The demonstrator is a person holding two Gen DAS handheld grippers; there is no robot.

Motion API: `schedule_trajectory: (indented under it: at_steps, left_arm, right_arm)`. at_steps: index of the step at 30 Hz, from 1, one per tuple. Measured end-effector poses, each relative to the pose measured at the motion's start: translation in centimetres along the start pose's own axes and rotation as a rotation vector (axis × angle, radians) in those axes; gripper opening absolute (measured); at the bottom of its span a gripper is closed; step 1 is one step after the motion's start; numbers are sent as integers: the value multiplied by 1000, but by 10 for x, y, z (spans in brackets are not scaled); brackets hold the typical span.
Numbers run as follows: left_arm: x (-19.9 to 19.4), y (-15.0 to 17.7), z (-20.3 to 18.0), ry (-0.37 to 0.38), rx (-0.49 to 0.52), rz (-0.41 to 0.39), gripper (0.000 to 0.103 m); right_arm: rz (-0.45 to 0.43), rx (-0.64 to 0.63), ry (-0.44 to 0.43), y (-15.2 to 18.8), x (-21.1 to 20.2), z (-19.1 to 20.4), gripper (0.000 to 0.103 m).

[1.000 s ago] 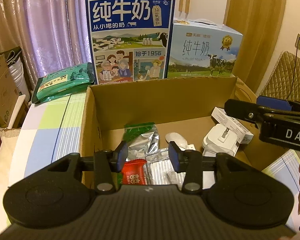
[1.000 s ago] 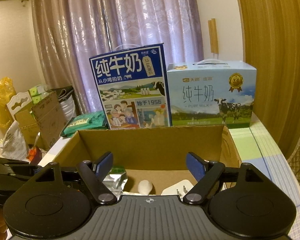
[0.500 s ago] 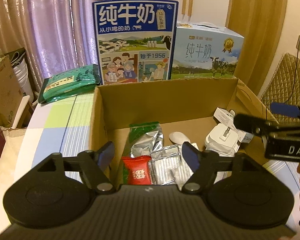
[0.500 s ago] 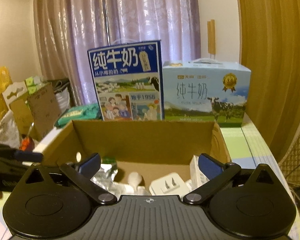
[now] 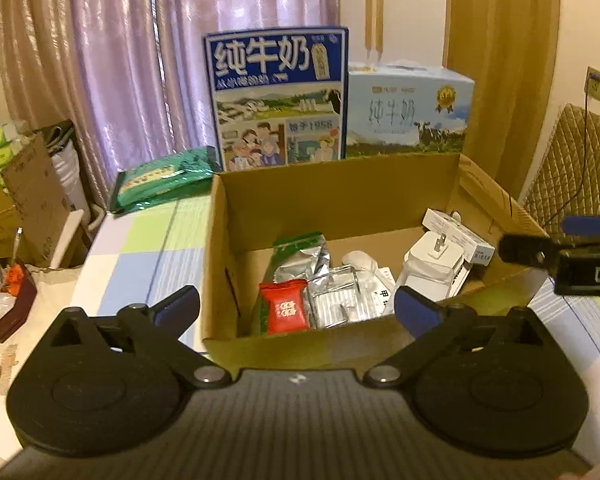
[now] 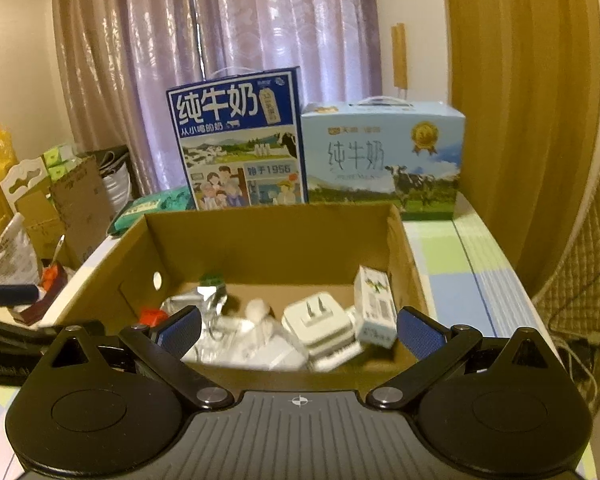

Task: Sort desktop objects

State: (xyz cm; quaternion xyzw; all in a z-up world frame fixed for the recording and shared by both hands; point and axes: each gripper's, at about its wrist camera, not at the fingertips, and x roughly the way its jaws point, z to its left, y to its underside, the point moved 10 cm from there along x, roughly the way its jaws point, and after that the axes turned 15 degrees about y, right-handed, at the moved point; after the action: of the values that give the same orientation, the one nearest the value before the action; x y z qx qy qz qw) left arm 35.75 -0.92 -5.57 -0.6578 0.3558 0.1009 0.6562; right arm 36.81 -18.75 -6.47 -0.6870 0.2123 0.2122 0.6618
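Observation:
An open cardboard box (image 5: 340,200) stands on the table. In it lie a red sachet (image 5: 286,312), silver foil packets (image 5: 304,264), a white plug charger (image 5: 436,256) and a small white carton (image 5: 456,232). My left gripper (image 5: 296,308) hangs open before the box's near wall with nothing between its fingers. My right gripper (image 6: 300,330) is open too, held over the near edge above the charger (image 6: 318,320) and the carton (image 6: 374,304). The left wrist view shows the right gripper (image 5: 560,248) by the box's right wall.
Behind the box stand a dark blue milk carton (image 5: 276,96) and a light blue one (image 5: 408,108). Green packets (image 5: 160,176) lie at the back left on the checked tablecloth (image 5: 140,264). Cardboard boxes (image 5: 32,196) sit off the left edge, a quilted chair (image 5: 572,160) at right.
My left gripper went from nearly shut above the red sachet to wide open and drew back from the box. The right gripper opened wider and also pulled back a little.

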Motion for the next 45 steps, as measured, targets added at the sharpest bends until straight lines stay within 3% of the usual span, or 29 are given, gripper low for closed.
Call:
schedule_trajectory:
  at_steps: [16,23,35,45]
  left_arm:
    - [-92,39,-23,-41,-91,-88,102]
    - [-137,56,-42,-7,-183,-121,101]
    - [-215,61,-80,-42,-140,-182,102]
    - [-250,61,-93,-57,-99,-177,102]
  right_arm:
    - [0,52,12,36,-96,-12,101]
    - [34,23,35,53,-138,-15,101]
    - [8,-8,37,46,-202,-13,101]
    - [14,13,53,46,-241,-16,101]
